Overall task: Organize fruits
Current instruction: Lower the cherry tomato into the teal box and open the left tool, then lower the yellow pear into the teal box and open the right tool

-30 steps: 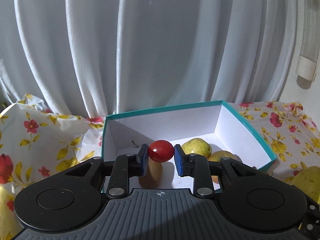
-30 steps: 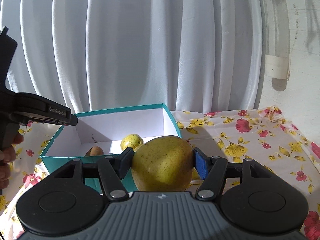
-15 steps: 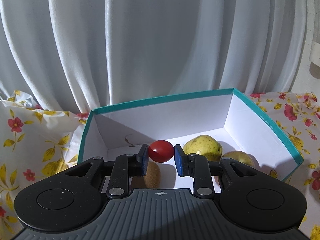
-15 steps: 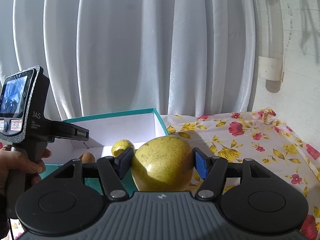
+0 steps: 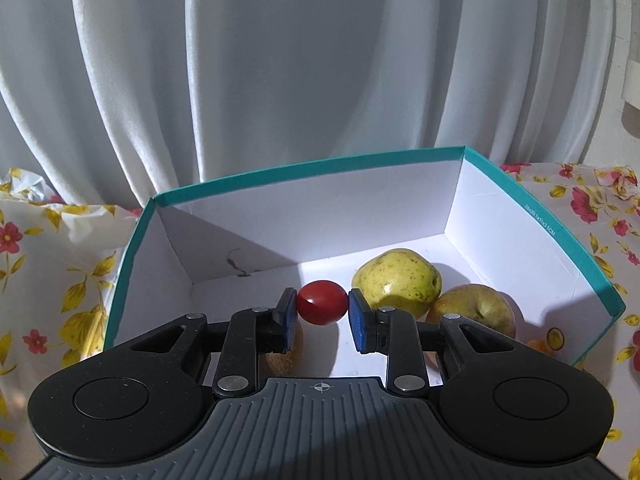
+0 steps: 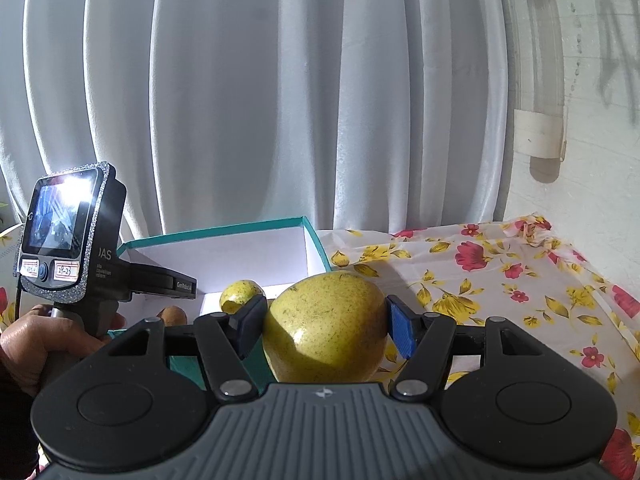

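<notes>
Fruits split between box and grippers. Small red fruit (image 5: 322, 308) clamped between the blue pads (image 5: 289, 318) of the left gripper (image 5: 322, 314), hanging inside the teal-rimmed white box (image 5: 308, 168) above its floor. Two yellow-green pears on the box floor: one (image 5: 396, 282) at 2 o'clock of the red fruit, just behind the right-hand pad; a browner one (image 5: 476, 310) at 3 o'clock, touching the first. A brown fruit (image 5: 286, 354) partly hidden under the left-hand finger, at 7 o'clock of the red fruit. A sliver of something orange (image 5: 540, 346) at the box's near right corner, too hidden to tell.

Large speckled yellow pear (image 6: 326, 328) gripped between the pads of the right gripper (image 6: 326, 326), held outside the box, over the floral cloth (image 6: 500, 280) near the box's right wall. At 9 o'clock of it in the right wrist view, a hand (image 6: 36, 336) around the handle of the left gripper, small screen (image 6: 60, 216) lit. White curtain (image 6: 280, 100) behind everything.
</notes>
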Available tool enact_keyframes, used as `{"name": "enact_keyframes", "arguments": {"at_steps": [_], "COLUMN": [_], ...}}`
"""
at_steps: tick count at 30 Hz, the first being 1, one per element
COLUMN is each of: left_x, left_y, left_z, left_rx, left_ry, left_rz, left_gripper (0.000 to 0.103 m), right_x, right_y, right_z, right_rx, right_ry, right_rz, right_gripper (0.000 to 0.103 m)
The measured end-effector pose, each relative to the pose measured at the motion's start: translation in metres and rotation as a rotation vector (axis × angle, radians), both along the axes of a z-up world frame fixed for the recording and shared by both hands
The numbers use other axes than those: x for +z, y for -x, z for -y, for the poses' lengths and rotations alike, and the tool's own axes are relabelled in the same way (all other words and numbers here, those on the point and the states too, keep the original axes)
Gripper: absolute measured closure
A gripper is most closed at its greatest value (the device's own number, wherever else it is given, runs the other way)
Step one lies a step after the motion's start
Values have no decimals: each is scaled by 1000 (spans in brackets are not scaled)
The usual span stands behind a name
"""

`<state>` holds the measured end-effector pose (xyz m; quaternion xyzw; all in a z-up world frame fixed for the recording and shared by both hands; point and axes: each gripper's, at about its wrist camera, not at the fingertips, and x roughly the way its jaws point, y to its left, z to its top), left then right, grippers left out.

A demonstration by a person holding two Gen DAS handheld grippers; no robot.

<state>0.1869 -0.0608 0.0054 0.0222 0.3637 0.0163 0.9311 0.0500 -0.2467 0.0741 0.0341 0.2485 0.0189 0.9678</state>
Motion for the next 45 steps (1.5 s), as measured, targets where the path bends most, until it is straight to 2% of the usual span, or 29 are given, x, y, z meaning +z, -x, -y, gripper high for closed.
{"name": "enact_keyframes", "arguments": {"at_steps": [7, 17, 19, 24, 25, 28, 36, 45], "left_x": [-12, -25, -23, -18, -16, -5, 36, 69], "left_y": [-6, -10, -9, -5, -3, 7, 45, 98], "left_z": [-4, -10, -10, -12, -11, -11, -13, -44], "left_rx": [9, 25, 34, 42, 44, 51, 63, 149], "left_ry": [25, 41, 36, 35, 26, 11, -6, 51], "left_rz": [-66, -108, -97, -80, -73, -33, 62, 114], "left_gripper": [73, 71, 65, 27, 24, 5, 1, 0], "right_x": [1, 1, 1, 0, 0, 0, 0, 4], "right_y": [1, 0, -1, -2, -2, -4, -6, -8], "right_z": [1, 1, 1, 1, 1, 2, 2, 0], "right_rx": [-6, -6, -4, -4, -4, -4, 4, 20], "right_ry": [-1, 2, 3, 2, 1, -1, -1, -2], "right_rz": [-1, -2, -3, 0, 0, -2, 9, 31], "right_gripper": [39, 39, 39, 39, 39, 39, 39, 39]}}
